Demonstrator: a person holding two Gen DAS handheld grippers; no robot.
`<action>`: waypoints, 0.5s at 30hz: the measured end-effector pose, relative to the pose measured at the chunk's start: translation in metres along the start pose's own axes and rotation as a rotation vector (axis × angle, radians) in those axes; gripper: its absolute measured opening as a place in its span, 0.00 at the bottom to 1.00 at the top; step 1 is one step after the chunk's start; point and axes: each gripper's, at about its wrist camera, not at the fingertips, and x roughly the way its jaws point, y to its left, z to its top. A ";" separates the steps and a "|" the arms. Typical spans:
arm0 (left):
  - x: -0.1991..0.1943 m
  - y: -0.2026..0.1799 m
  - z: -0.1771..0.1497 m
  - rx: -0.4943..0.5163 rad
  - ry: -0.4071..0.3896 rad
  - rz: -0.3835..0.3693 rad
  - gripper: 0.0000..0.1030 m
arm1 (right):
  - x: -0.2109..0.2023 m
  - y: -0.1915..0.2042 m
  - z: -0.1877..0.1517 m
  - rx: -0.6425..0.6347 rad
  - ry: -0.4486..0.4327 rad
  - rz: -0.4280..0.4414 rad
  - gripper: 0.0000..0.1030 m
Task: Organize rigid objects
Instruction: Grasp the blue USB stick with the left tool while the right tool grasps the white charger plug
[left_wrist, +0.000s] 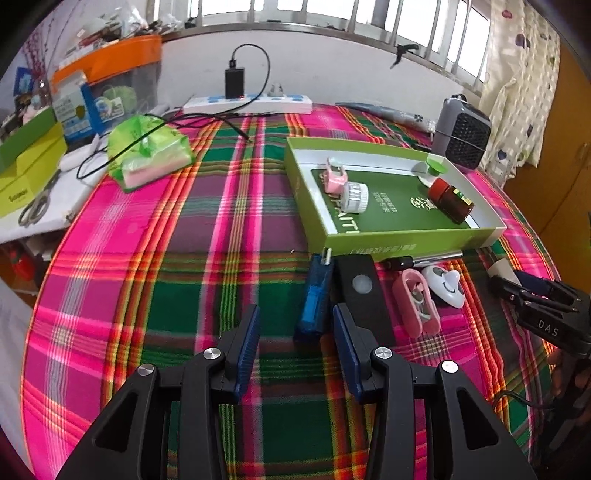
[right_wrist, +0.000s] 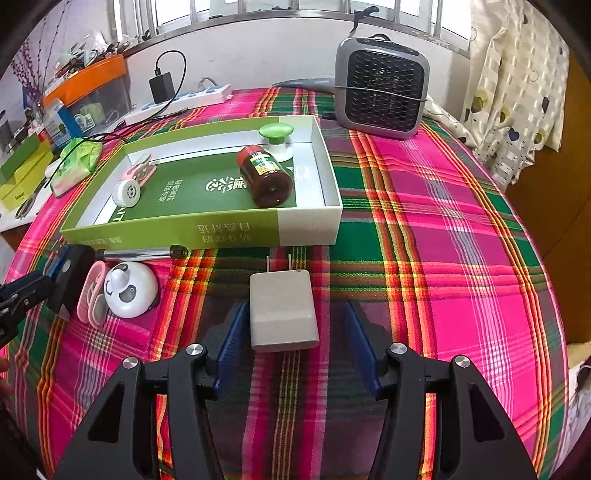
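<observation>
white charger plug (right_wrist: 282, 312) lies between the spread fingers of the right claw (right_wrist: 295, 339); left claw (left_wrist: 295, 350) gapes, empty, beside a blue usb stick (left_wrist: 314, 299).

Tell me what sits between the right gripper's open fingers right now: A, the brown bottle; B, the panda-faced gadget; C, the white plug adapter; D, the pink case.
C: in the right wrist view the white plug adapter lies on the plaid cloth between the open fingers of the right gripper, prongs pointing toward the green box.
</observation>
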 end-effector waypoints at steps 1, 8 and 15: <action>0.002 -0.001 0.001 0.005 0.002 0.008 0.38 | 0.000 0.000 0.000 -0.001 -0.001 0.000 0.53; 0.011 -0.002 0.007 0.011 0.017 0.019 0.38 | 0.000 0.000 0.000 -0.002 -0.002 0.000 0.53; 0.017 -0.004 0.015 0.022 0.014 0.036 0.38 | 0.001 -0.001 0.001 -0.009 -0.009 0.000 0.53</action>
